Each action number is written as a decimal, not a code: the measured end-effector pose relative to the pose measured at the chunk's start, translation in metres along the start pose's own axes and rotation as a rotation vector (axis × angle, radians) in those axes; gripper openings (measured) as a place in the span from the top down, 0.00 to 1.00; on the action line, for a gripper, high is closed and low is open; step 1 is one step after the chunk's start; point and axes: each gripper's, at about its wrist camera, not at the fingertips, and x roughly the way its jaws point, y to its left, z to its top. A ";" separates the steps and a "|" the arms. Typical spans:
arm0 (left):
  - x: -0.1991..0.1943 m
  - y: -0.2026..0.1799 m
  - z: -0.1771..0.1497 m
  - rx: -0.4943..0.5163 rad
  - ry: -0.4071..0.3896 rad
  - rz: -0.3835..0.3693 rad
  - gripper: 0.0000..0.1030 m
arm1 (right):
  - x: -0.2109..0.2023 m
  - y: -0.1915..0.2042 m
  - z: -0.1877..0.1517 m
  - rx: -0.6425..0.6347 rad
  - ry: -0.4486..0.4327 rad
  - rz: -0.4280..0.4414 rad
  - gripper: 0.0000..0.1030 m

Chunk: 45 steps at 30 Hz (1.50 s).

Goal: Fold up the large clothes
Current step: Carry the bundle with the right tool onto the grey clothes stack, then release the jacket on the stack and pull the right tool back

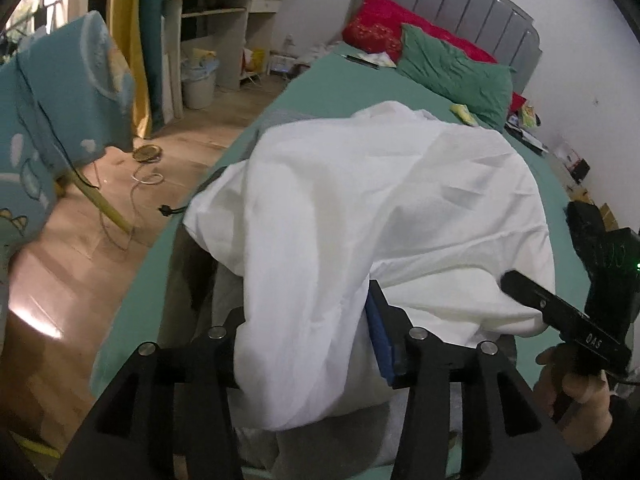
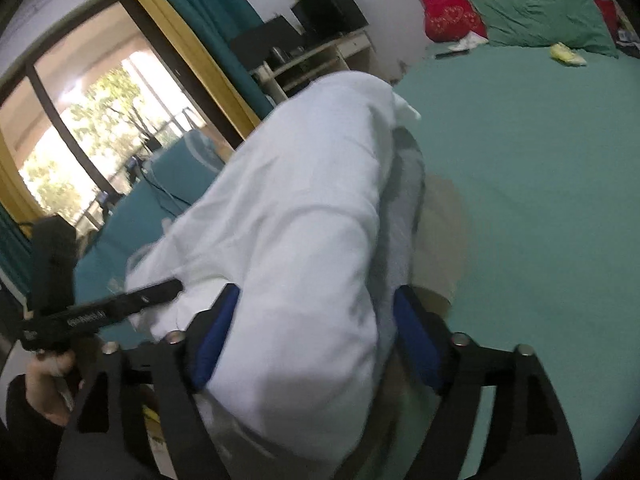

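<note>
A large white garment (image 1: 384, 208) is lifted in a bunched, draped mass over the green bed sheet (image 1: 352, 84). My left gripper (image 1: 308, 344) is shut on a fold of it; the cloth hangs between and over the blue-padded fingers. My right gripper (image 2: 316, 340) is shut on another part of the white garment (image 2: 296, 208), which fills the space between its blue pads. Each gripper shows in the other's view: the right one at the right edge (image 1: 568, 320), the left one at the left edge (image 2: 100, 312). A grey layer shows under the white cloth.
Green pillow (image 1: 456, 72) and red pillow (image 1: 380, 20) lie at the grey headboard, with small items beside them. A wooden floor with cables, a white bin (image 1: 198, 84) and a desk lie left of the bed. A light blue patterned cloth (image 1: 52, 120) hangs at the left. A window (image 2: 80, 128) shows in the right wrist view.
</note>
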 end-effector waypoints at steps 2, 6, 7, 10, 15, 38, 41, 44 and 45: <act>-0.014 -0.009 -0.005 0.013 -0.020 0.032 0.52 | -0.004 -0.001 0.006 0.013 0.013 -0.002 0.23; -0.035 -0.018 -0.003 0.023 -0.067 0.097 0.52 | -0.024 0.003 0.009 -0.005 0.006 -0.028 0.22; -0.044 -0.021 -0.006 0.019 -0.084 0.109 0.52 | -0.030 0.003 0.007 -0.007 0.006 -0.032 0.22; -0.070 -0.031 -0.014 0.009 -0.128 0.125 0.50 | -0.052 0.003 0.003 -0.032 0.023 -0.066 0.20; -0.105 -0.062 -0.035 0.007 -0.183 0.107 0.50 | -0.089 0.000 -0.004 -0.061 0.017 -0.103 0.20; -0.143 -0.242 -0.115 0.040 -0.216 -0.109 0.50 | -0.262 -0.073 -0.045 0.039 -0.075 -0.275 0.19; -0.141 -0.265 -0.120 0.063 -0.192 -0.128 0.50 | -0.286 -0.086 -0.045 0.059 -0.108 -0.298 0.19; -0.136 -0.290 -0.124 0.093 -0.151 -0.145 0.50 | -0.312 -0.097 -0.045 0.073 -0.141 -0.321 0.19; -0.136 -0.297 -0.125 0.102 -0.148 -0.148 0.50 | -0.321 -0.100 -0.045 0.075 -0.157 -0.334 0.19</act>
